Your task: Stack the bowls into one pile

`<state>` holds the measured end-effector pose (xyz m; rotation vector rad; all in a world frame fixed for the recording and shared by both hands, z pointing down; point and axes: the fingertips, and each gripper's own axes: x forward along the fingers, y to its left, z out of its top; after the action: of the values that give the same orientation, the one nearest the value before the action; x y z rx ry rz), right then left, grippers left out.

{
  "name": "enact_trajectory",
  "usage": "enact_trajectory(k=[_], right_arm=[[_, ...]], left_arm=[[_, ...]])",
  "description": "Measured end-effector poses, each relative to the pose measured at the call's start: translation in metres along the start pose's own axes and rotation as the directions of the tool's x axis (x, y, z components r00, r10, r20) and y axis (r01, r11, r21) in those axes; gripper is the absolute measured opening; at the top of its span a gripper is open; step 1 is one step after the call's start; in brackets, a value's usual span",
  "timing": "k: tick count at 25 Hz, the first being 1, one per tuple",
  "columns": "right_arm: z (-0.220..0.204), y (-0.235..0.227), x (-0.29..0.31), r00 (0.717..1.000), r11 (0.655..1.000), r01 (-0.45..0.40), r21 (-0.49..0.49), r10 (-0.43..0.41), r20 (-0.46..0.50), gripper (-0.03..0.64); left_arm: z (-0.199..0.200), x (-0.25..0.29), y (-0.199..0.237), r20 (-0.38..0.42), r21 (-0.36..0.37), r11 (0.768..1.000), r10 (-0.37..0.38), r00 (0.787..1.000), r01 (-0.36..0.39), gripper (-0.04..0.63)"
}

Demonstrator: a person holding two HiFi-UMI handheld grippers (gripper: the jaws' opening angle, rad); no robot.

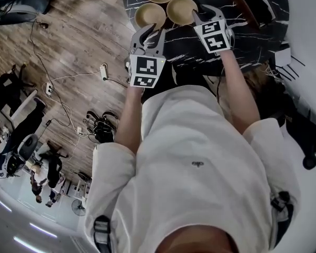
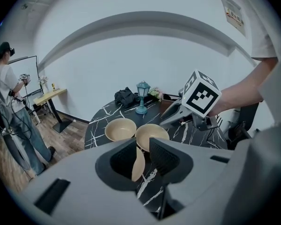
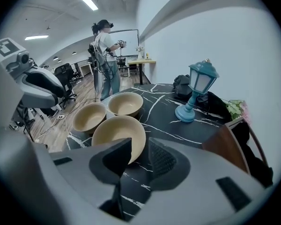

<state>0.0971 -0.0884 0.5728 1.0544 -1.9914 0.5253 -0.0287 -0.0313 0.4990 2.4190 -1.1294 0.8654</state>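
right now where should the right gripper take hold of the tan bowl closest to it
Pinch the near rim of the closest bowl, one jaw inside and one outside the thin wall, right gripper coming down from the person's side. It sits upright and empty, and that rim lines up with the open jaws.

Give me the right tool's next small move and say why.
Probably ease the right tool slightly lower, so the rim of the nearest bowl sits deeper in its gap before closing. The jaws stand apart with that rim lined up between them and nothing gripped. The left bowl and far bowl sit unstacked beside it on the table.
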Motion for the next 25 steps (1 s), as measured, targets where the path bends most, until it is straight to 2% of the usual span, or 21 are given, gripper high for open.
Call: enact_trajectory(k=[11,25], right_arm=[[-0.009,-0.005,0.019,0.999,0.998,-0.003,0.064,0.006,-0.045,0.103],[-0.009,-0.007,0.033,0.996,0.997,-0.024,0.069,0.029,-0.079,0.060]], left_arm=[[-0.004,0.012,0.002,-0.014,-0.002,1.000,-0.029,0.999,0.029,0.086],[-0.001,0.023,0.012,-0.033,-0.011,0.999,-0.043,0.999,0.043,0.086]])
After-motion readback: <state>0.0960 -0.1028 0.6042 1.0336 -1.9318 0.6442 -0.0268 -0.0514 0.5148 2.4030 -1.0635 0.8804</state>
